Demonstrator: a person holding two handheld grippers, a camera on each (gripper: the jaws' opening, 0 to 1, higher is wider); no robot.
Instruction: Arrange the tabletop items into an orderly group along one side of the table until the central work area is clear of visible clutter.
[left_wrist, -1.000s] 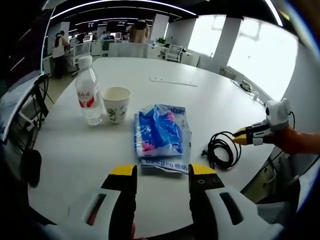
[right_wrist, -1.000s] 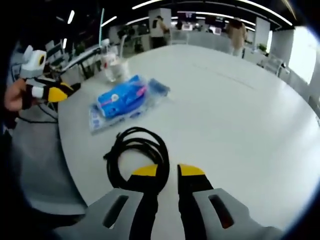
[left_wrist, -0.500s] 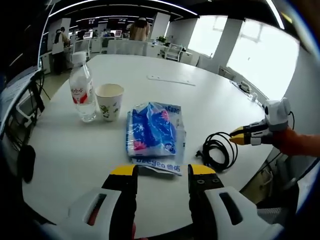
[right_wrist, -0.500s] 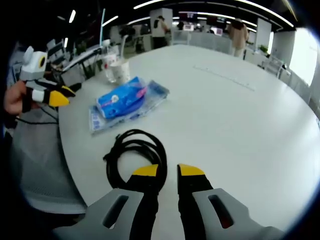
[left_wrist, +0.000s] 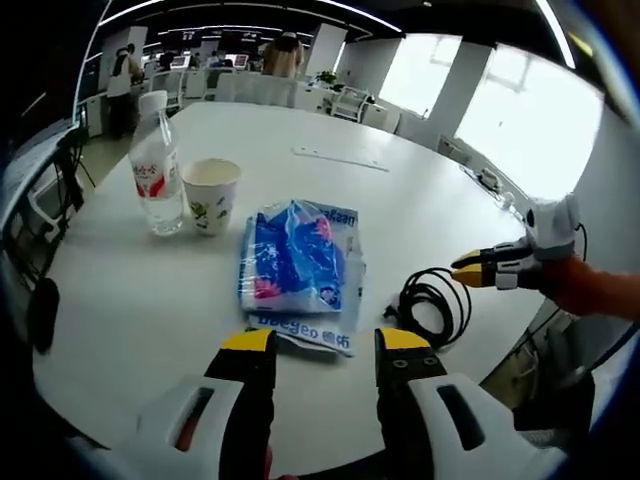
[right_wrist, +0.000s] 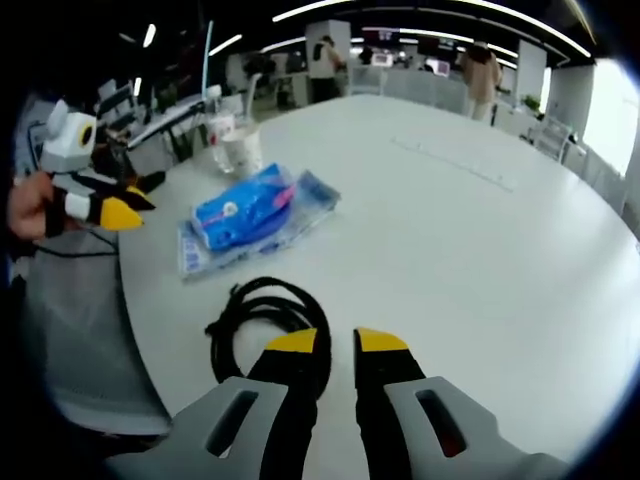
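Blue-and-white plastic packet (left_wrist: 296, 270) lies just ahead of the left gripper (left_wrist: 322, 342), whose jaws stand apart; a coiled black cable (right_wrist: 262, 318) lies at the right gripper (right_wrist: 338, 342), jaws narrowly parted, empty. Clear plastic water bottle (left_wrist: 155, 180) and paper cup (left_wrist: 211, 195) stand beyond the packet on the round white table (left_wrist: 400, 200)
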